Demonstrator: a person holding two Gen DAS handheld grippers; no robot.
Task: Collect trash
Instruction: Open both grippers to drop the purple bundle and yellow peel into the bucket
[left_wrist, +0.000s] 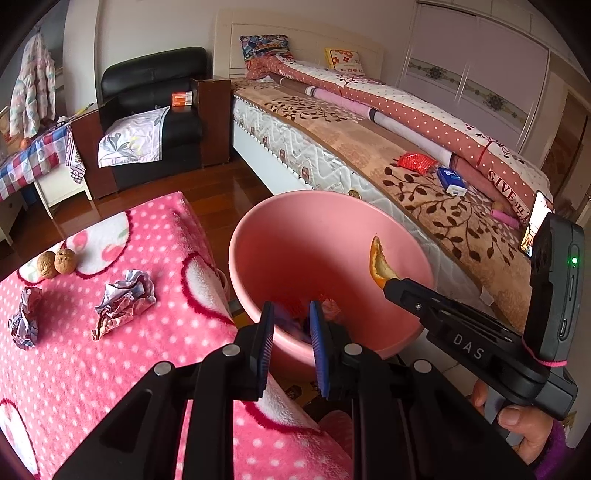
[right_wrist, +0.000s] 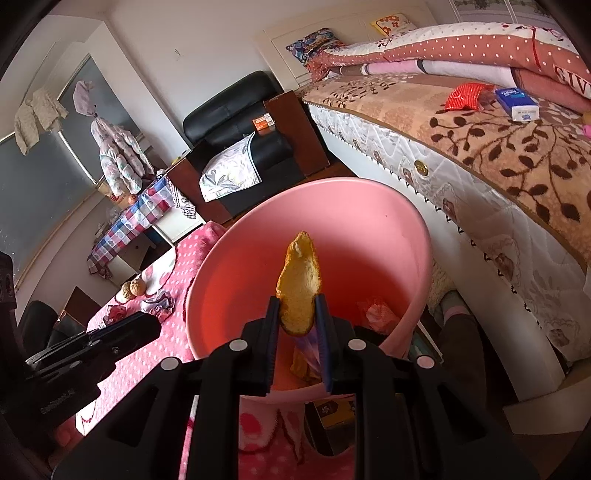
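A pink bin (left_wrist: 332, 221) (right_wrist: 347, 206) stands between a pink dotted blanket (left_wrist: 110, 369) and the bed. My right gripper (right_wrist: 297, 306) (left_wrist: 388, 284) is shut on a piece of orange peel (right_wrist: 299, 273) (left_wrist: 377, 260), held over the bin's opening. My left gripper (left_wrist: 291, 314) hovers at the bin's near rim, its jaws a narrow gap apart with nothing between them. Wrappers (right_wrist: 376, 314) lie in the bin's bottom. Two crumpled papers (left_wrist: 125, 299) (left_wrist: 24, 321) and two walnuts (left_wrist: 55, 262) lie on the blanket to the left.
The bed (left_wrist: 424, 206) runs along the right, with a red packet (left_wrist: 415, 161) and a blue tissue pack (left_wrist: 452, 181) on it. A black armchair (left_wrist: 155, 110) and a checked table (left_wrist: 33, 158) stand at the back. A hand (left_wrist: 517, 428) holds the right gripper.
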